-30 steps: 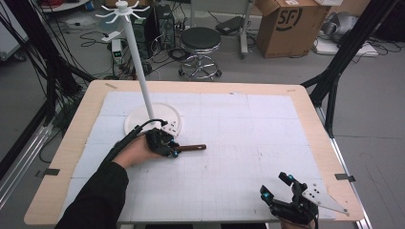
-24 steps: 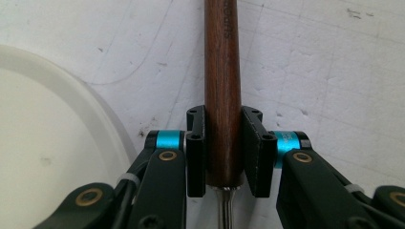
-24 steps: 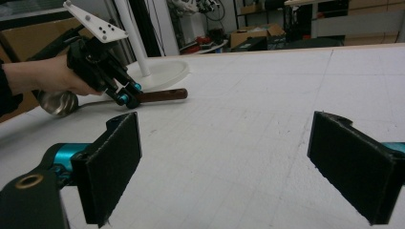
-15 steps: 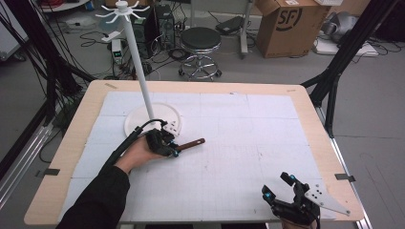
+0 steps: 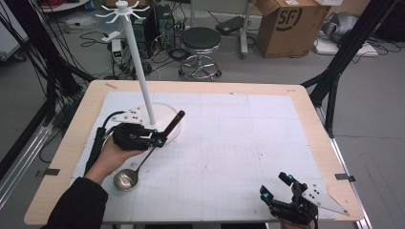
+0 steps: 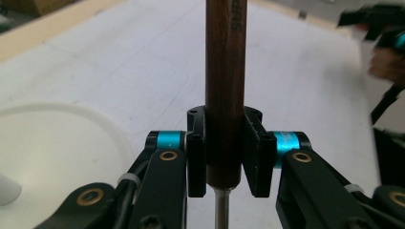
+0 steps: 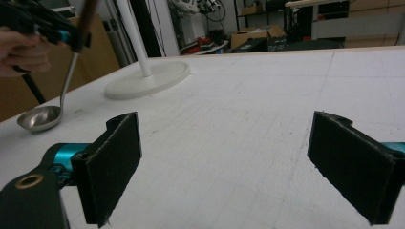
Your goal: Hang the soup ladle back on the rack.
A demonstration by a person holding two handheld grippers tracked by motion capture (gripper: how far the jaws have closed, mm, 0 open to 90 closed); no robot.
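Left gripper (image 5: 160, 141) clamps the ladle's (image 5: 143, 160) wooden handle near the table's left edge; right gripper (image 5: 277, 187) gapes, holding nothing.

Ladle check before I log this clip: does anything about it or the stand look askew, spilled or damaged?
Nothing stands out. The ladle is tilted only because the left gripper clamps its wooden handle, bowl low near the mat. The white stand is upright, no spill or damage visible. The right gripper is open, apart.
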